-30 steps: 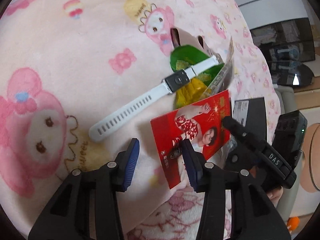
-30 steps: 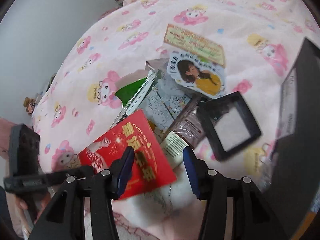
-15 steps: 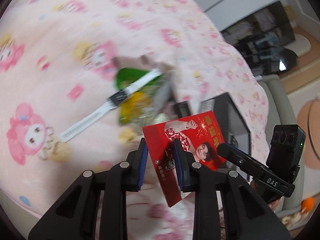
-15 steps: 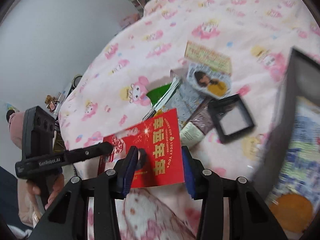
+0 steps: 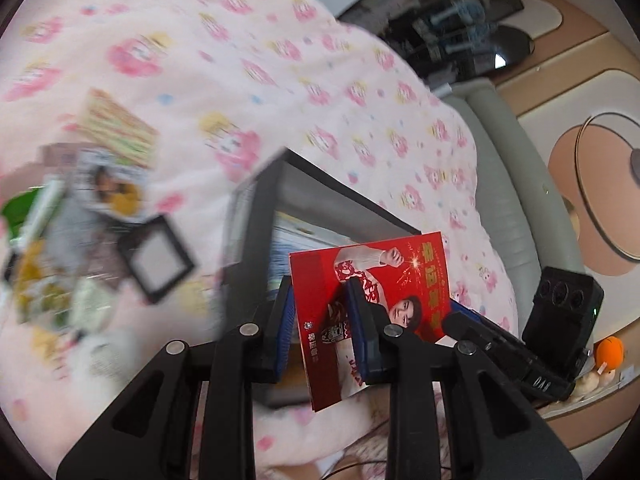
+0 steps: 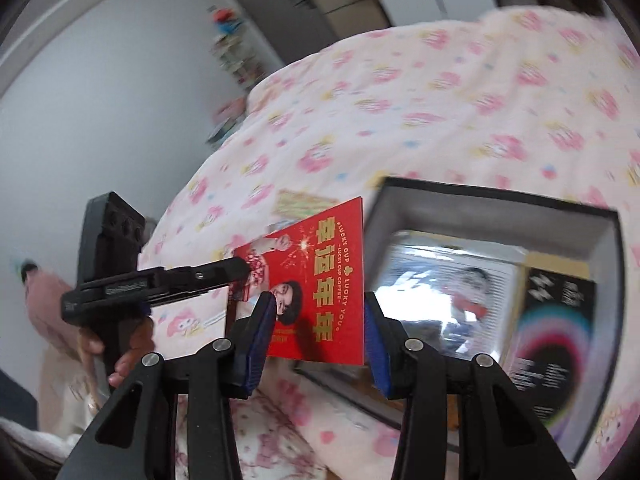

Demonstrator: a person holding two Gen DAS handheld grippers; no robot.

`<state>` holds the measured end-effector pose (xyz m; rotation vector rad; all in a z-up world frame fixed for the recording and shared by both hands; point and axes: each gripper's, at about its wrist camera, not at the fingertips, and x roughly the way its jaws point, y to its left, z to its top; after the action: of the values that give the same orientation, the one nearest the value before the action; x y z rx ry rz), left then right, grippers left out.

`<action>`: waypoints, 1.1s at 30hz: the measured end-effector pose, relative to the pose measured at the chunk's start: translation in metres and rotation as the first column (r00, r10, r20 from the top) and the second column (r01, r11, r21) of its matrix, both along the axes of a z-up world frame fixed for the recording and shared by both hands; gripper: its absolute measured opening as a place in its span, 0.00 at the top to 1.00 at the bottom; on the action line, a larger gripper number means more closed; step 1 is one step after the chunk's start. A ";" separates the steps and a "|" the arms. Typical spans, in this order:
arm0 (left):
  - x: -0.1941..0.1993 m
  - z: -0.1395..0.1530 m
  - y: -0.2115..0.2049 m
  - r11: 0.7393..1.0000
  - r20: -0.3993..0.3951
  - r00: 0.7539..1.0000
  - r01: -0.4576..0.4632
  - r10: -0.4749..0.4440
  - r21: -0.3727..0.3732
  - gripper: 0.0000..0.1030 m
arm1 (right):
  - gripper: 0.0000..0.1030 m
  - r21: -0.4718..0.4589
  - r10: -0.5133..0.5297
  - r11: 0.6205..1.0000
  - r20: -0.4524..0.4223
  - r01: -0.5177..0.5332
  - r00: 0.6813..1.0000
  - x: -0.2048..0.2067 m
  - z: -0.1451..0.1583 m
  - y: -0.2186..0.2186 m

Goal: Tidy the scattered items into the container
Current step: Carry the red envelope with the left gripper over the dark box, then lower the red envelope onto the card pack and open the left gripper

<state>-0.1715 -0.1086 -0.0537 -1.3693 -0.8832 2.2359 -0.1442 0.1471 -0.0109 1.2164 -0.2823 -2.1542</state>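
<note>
A red card [image 5: 400, 268] printed with a person and gold characters hangs in the air, held from both sides. My left gripper [image 5: 320, 300] is shut on its lower left part; in the right wrist view the left gripper [image 6: 240, 266] pinches that same edge. My right gripper [image 6: 316, 312] is shut on the red card [image 6: 320, 264] across its lower edge, and in the left wrist view the right gripper [image 5: 450, 320] meets the card's lower right corner. Just behind the card stands the open black box [image 6: 480, 196], also visible as the box [image 5: 256, 220], with printed cards and a black packet inside.
Loose items lie blurred on the pink blanket [image 5: 240, 40] at left: a black square frame [image 5: 158, 256], a striped card [image 5: 120, 132], a sticker [image 5: 112, 192], a green packet [image 5: 16, 208]. A hand [image 6: 128, 344] holds the left gripper. An orange plush toy [image 5: 610, 350] sits beyond the bed edge.
Both grippers closed on the red card, lifted it off the blanket and carried it to the front of the black box. The white watch has slid out of view to the left.
</note>
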 end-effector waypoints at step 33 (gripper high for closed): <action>-0.025 -0.042 0.101 0.880 -0.062 0.992 0.068 -0.110 -0.470 0.63 | 0.61 0.275 -0.250 0.942 0.193 0.192 0.949 -0.051 -0.117 0.084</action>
<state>-0.1964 -0.0071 -0.0956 -1.4533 -0.2417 2.5139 -0.1952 0.2311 -0.1284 1.6511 -0.2569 -2.2977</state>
